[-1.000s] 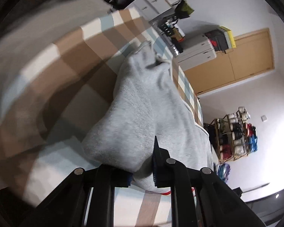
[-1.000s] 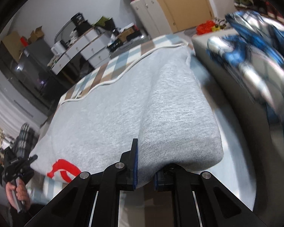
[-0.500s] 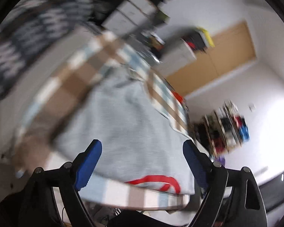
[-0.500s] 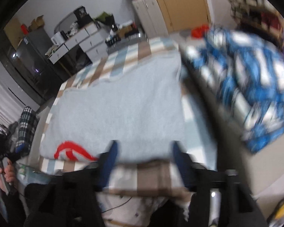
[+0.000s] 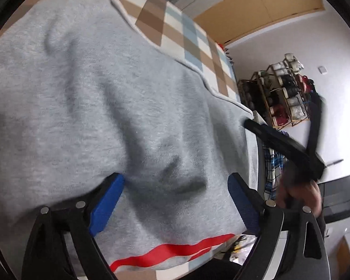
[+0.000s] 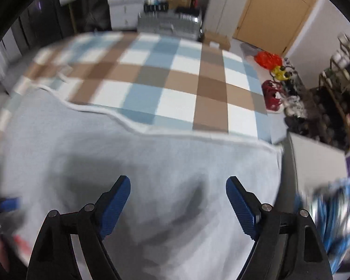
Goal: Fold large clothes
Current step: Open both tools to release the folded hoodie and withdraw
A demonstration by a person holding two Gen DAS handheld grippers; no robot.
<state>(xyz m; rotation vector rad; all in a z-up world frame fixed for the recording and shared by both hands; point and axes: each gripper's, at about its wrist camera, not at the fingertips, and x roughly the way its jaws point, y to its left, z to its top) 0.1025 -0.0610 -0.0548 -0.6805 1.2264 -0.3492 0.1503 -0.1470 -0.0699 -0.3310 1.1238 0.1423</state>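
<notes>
Grey sweatshirt (image 5: 109, 98) lies spread on the checked blanket (image 6: 175, 79), under both grippers. The left gripper (image 5: 175, 196) has just opened wide — nothing held, cloth below its blue pads (image 5: 106, 199). The right gripper (image 6: 177, 200) has likewise just spread wide and empty above the fabric. A red stripe (image 5: 170, 252) marks the near hem; a shoe rack (image 5: 287, 93) stands beyond.

A white wall (image 5: 280, 32) and a wooden door (image 6: 275, 16) stood beyond the jaws; white drawers (image 6: 122, 7) lined the far side.
</notes>
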